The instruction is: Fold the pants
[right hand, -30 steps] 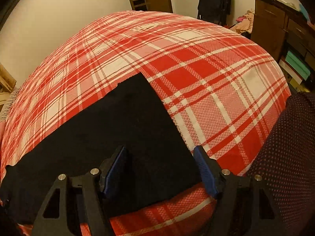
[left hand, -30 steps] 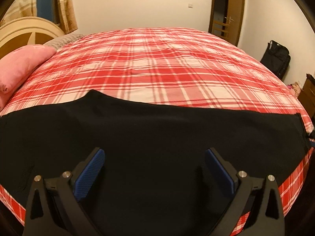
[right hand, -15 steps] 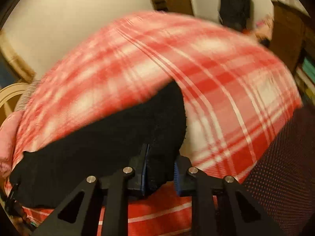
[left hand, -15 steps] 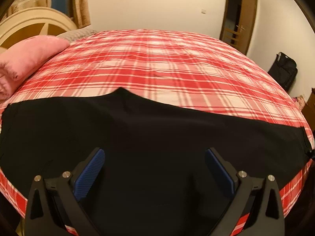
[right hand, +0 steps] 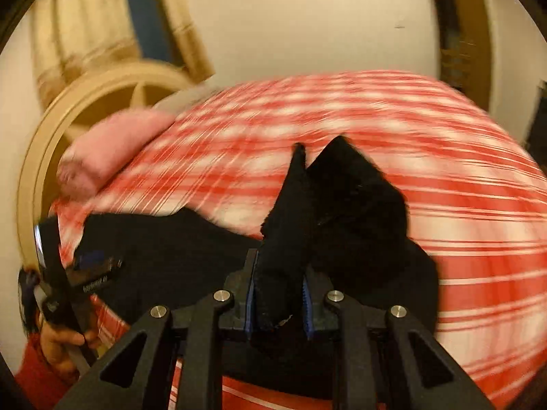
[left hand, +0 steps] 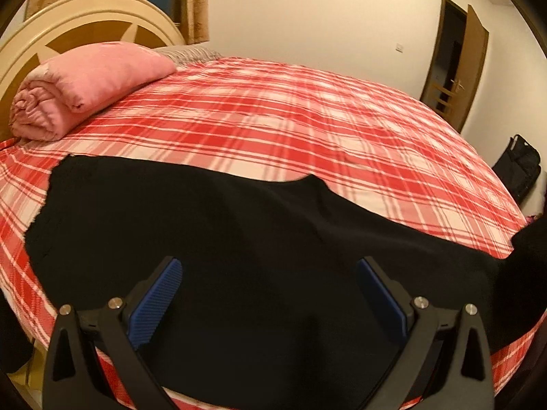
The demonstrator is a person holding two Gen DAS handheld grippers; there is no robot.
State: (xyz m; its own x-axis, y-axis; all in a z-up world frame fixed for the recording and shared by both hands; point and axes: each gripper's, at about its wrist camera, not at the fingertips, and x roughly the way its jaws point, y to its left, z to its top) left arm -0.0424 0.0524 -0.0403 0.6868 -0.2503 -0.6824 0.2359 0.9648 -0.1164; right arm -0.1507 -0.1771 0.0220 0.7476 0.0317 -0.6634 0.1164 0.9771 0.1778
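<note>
The black pants [left hand: 218,239] lie across the near edge of the bed with the red plaid sheet [left hand: 273,119]. My left gripper [left hand: 270,294] is open, its blue pads just above the pants' middle, holding nothing. My right gripper [right hand: 278,300] is shut on the leg end of the pants [right hand: 342,198] and holds it lifted off the sheet, the cloth bunched up between the pads. The lifted end shows at the right edge of the left wrist view [left hand: 523,263]. The left gripper also shows at the far left of the right wrist view [right hand: 95,270].
A rolled pink blanket [left hand: 85,82] lies by the cream headboard [left hand: 68,30] at the bed's far left. A wooden door [left hand: 458,65] and a black bag [left hand: 519,167] stand at the right wall. The right wrist view is motion-blurred.
My right gripper shut on the pants' leg end, lifted it and swung left toward the waist end. My left gripper stayed open and turned left over the pants.
</note>
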